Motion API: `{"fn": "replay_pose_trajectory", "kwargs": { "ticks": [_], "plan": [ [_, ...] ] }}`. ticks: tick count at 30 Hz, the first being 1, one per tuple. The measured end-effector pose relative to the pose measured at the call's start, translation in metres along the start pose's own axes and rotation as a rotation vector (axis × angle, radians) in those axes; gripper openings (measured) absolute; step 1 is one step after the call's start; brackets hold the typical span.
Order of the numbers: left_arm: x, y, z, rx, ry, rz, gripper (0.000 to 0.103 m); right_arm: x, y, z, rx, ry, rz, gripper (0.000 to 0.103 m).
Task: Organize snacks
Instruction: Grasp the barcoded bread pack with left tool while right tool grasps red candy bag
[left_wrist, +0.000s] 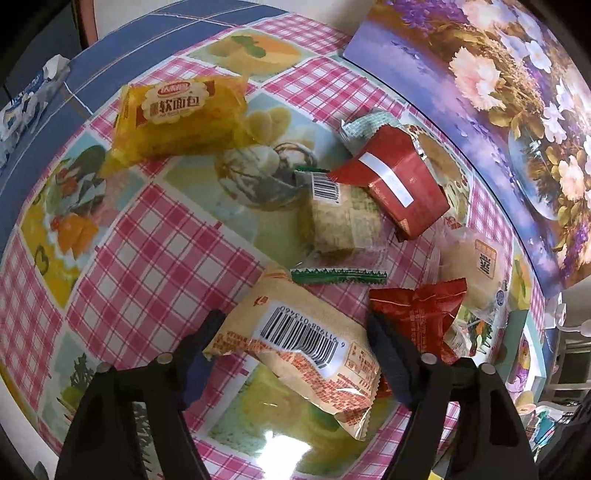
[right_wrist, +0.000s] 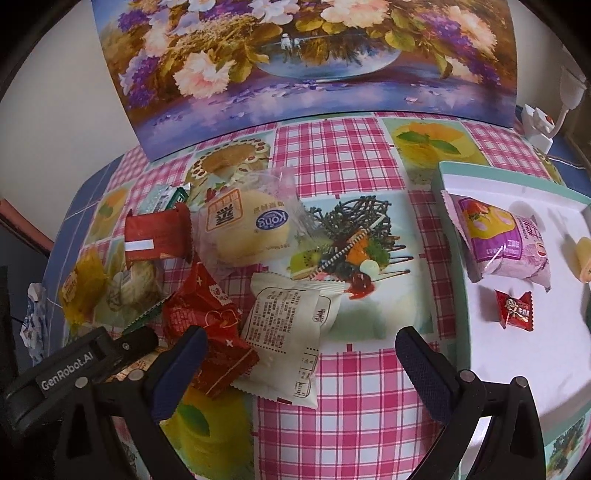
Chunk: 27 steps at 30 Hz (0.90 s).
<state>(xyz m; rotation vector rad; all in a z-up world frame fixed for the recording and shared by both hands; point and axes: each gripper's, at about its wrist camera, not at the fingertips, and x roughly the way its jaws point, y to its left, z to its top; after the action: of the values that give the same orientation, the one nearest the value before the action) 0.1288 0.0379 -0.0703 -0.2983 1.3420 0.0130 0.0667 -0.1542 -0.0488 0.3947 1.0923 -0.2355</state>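
My left gripper (left_wrist: 295, 332) is open with a beige barcoded snack pack (left_wrist: 303, 347) lying between its fingers on the table. A red crinkled pack (left_wrist: 421, 310) lies by the right finger. My right gripper (right_wrist: 301, 343) is open over a white snack pack (right_wrist: 288, 332) next to the red pack (right_wrist: 207, 325). A white tray (right_wrist: 517, 362) at right holds a purple pack (right_wrist: 502, 243) and a small red candy (right_wrist: 515, 308).
A yellow bread pack (left_wrist: 177, 118), a dark red box (left_wrist: 399, 184), a clear green-edged pack (left_wrist: 343, 221) and a bun in clear wrap (right_wrist: 247, 229) lie on the checked tablecloth. A flower picture (right_wrist: 306, 55) stands at the back. A white plug (right_wrist: 539, 122) sits far right.
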Motion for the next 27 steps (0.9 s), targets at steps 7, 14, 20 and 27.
{"fn": "replay_pose_trajectory", "kwargs": {
  "ticks": [7, 14, 20, 27],
  "plan": [
    [-0.011, 0.013, 0.003, 0.021, -0.035, 0.071, 0.073, 0.001, 0.017, -0.002, -0.073, -0.015, -0.003, 0.103],
    [-0.022, 0.03, 0.01, 0.042, -0.086, 0.205, 0.073, -0.002, 0.041, -0.007, -0.179, -0.037, -0.003, 0.103],
    [-0.029, 0.044, 0.014, 0.058, -0.104, 0.284, 0.073, -0.001, 0.062, -0.012, -0.265, -0.054, -0.004, 0.103],
    [-0.03, 0.057, 0.016, 0.043, -0.106, 0.291, 0.073, 0.002, 0.082, -0.018, -0.343, -0.063, 0.009, 0.094]
  ]
}}
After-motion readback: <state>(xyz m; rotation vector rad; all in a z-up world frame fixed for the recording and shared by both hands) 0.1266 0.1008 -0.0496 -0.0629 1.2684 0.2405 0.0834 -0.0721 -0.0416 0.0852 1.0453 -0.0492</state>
